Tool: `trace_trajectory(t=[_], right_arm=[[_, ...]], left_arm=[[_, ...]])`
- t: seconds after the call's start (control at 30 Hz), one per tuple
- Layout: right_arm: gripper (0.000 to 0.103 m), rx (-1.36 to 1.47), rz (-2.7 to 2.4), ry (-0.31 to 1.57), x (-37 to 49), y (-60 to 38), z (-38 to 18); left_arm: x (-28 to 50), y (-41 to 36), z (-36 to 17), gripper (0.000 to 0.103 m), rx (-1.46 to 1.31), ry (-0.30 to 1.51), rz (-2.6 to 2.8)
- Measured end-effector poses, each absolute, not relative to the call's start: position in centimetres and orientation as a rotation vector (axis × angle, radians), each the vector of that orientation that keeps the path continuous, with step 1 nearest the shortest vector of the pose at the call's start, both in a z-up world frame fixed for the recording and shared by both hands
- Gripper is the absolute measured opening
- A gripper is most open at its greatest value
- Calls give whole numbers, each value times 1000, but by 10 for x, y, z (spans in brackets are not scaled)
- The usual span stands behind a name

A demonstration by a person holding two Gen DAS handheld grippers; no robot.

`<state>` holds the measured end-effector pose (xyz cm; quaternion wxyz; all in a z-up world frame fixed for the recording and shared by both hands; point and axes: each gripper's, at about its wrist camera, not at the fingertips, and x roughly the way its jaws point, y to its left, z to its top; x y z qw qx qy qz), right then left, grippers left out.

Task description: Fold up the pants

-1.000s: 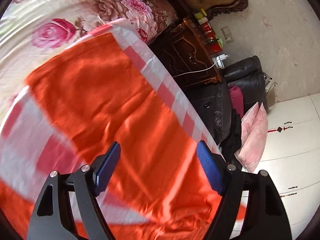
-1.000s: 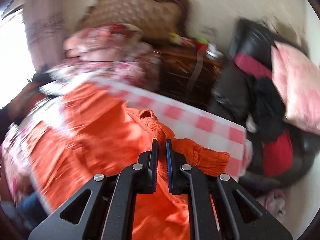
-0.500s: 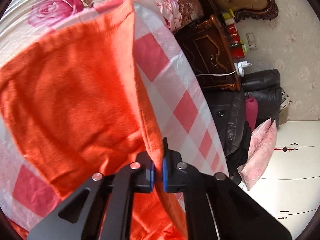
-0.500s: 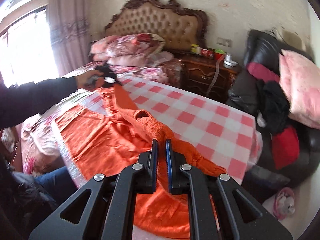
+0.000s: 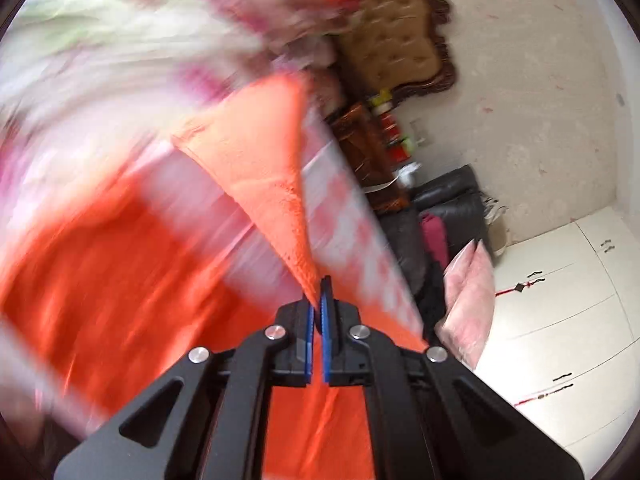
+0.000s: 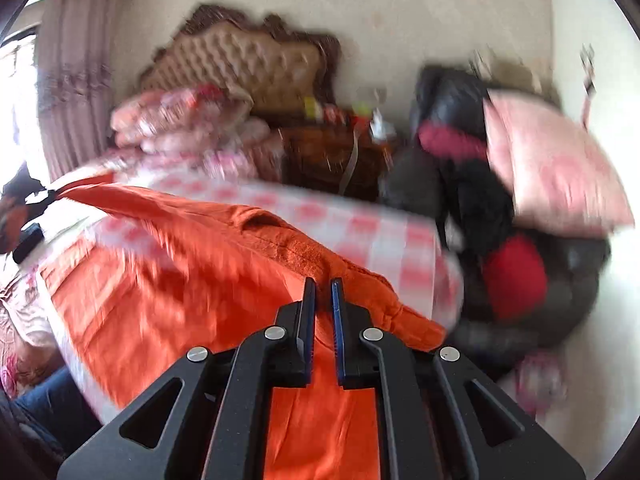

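**Orange on pink check**

I see the pants [image 5: 256,168] in bright orange, with a fuzzy, towel-like nap along the lifted edge; in my right view the same orange pants [image 6: 224,248] show a darker rust tone in the folds. Under them lies a cloth [image 6: 360,232] checked in pink and white. The bedding [image 5: 120,40] behind is cream with pink roses and green leaves. My left gripper [image 5: 318,300] is black with blue pads, and so is my right gripper [image 6: 323,300]. The headboard [image 6: 248,64] is tan, tufted, framed in dark carved wood. A pale pink pillow [image 6: 552,172] sits against a black chair [image 6: 452,100]
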<state>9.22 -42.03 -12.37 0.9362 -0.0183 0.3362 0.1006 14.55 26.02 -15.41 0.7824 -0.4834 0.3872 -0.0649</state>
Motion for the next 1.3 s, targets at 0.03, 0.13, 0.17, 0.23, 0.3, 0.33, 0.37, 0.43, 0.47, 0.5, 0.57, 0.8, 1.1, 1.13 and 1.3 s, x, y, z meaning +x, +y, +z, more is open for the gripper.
trace_trajectory(t=[0.03, 0.13, 0.17, 0.23, 0.3, 0.33, 0.37, 0.43, 0.47, 0.5, 0.57, 0.8, 1.1, 1.13, 1.3], right_arm=[[11, 25, 187, 746, 81, -424, -147], [14, 216, 137, 876, 51, -436, -200], [17, 262, 118, 897, 42, -439, -209], [20, 402, 110, 907, 23, -449, -220], [40, 576, 115, 895, 11, -463, -227], [71, 660, 104, 883, 5, -470, -230], [79, 734, 93, 847, 0, -477, -230], [79, 846, 111, 813, 1, -488, -227], [79, 902, 122, 805, 4, -491, -227], [79, 928, 131, 803, 8, -495, -226], [79, 955, 95, 834, 24, -497, -229], [79, 969, 42, 928, 63, -491, -243], [12, 918, -32, 918, 66, -492, -230], [12, 930, -20, 891, 60, -493, -221], [9, 940, -43, 860, 36, -500, -215]], left_arm=[[131, 259, -173, 2, -1054, 859, -127], [92, 265, -227, 2, -1112, 908, -83], [87, 266, -233, 2, -1114, 902, -81], [84, 266, -235, 2, -1098, 884, -91], [88, 265, -235, 2, -1120, 867, -116], [85, 267, -236, 2, -1123, 863, -118], [85, 267, -238, 2, -1128, 861, -119], [83, 265, -242, 2, -1156, 852, -144], [83, 263, -243, 2, -1162, 852, -148], [84, 262, -245, 2, -1172, 852, -151], [85, 263, -249, 2, -1197, 849, -161], [79, 269, -255, 2, -1244, 819, -198], [84, 280, -236, 2, -1246, 791, -213], [81, 283, -225, 2, -1228, 772, -215], [63, 285, -222, 2, -1214, 823, -189]])
